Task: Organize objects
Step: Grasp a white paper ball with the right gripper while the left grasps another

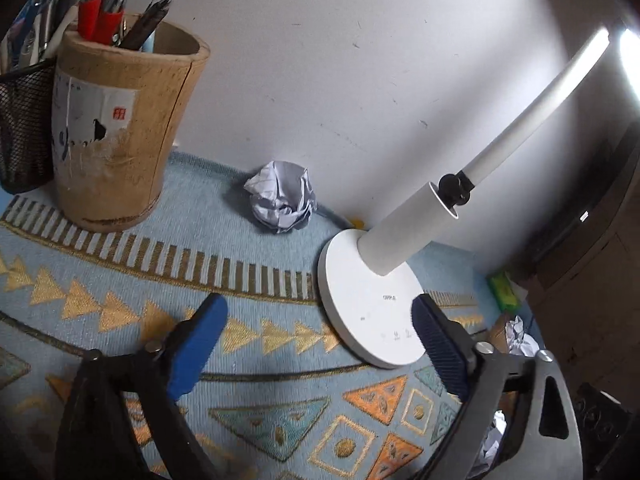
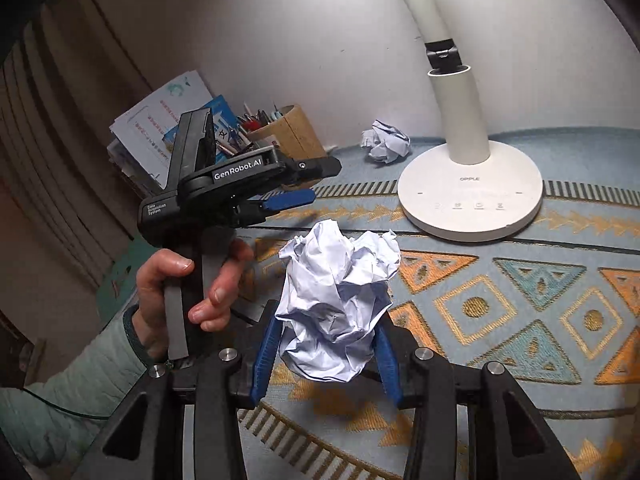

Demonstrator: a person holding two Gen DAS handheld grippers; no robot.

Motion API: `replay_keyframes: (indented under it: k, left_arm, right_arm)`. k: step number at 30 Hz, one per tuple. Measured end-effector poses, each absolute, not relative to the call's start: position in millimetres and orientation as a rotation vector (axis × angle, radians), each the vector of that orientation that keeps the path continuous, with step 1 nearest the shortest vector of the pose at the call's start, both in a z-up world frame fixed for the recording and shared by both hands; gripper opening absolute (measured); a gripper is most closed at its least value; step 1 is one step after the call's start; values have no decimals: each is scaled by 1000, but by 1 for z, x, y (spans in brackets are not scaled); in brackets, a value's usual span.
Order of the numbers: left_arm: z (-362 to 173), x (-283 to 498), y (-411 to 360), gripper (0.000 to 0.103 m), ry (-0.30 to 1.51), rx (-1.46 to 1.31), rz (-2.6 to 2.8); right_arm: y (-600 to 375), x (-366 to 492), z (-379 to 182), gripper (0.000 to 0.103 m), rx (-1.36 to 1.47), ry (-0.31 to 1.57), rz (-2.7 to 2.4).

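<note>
Your right tongs (image 2: 326,344) grip a paper ball (image 2: 340,304), held clear above the desk (image 2: 500,300). Your left tongs (image 1: 316,344) stand wide open with nothing between the pads. A second ball (image 1: 282,196) rests on the desk by the wall, at about 12 o'clock from the left tongs and between the pen pot (image 1: 120,136) at 10 o'clock and the lamp (image 1: 372,304) at 2 o'clock. The left hand (image 2: 184,292) looks the nearer to it. Being a rough crumple, the ball has no clear long axis and points no way, so probably any approach angle will serve.
</note>
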State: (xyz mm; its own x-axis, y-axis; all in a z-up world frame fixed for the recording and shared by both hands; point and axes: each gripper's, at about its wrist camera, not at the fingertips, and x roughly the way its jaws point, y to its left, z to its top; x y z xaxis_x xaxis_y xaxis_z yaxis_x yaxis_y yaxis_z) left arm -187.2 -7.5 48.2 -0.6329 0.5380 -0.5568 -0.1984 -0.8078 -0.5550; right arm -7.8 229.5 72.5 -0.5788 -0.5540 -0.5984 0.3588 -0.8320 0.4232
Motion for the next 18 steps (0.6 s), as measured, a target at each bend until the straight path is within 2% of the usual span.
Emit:
replay_keyframes:
  k: [3,4,6,10,12,14,18]
  left_arm:
    - [49,-224,7,102,-547,-1084,2590]
    - [44,-238,12,102,-536,-1124,2639]
    - [35,-264,20,102,-520,-1186,2698]
    - [23,-297,35,98,-478,-1239,2750]
    - [22,-303,40,46,-488,-1221,2678]
    - [22,-302,43,37,-498,-1201,2647]
    - [35,-265,43,36,-428,-1163,2622]
  right_arm:
    - [248,-9,54,43,1011,-412,-2421]
    - [251,-19,43,44,1105,-472,-2365]
    - [257,-28,40,44,1092,-575,-2280]
    - [257,-27,43,45,1067,-536,-2286]
    - [241,-30,44,45,1102,-455,-2318]
    - [228,-29,46,45,1123,-351,-2384]
    - [223,-25,51,45,1099,-255,-2555]
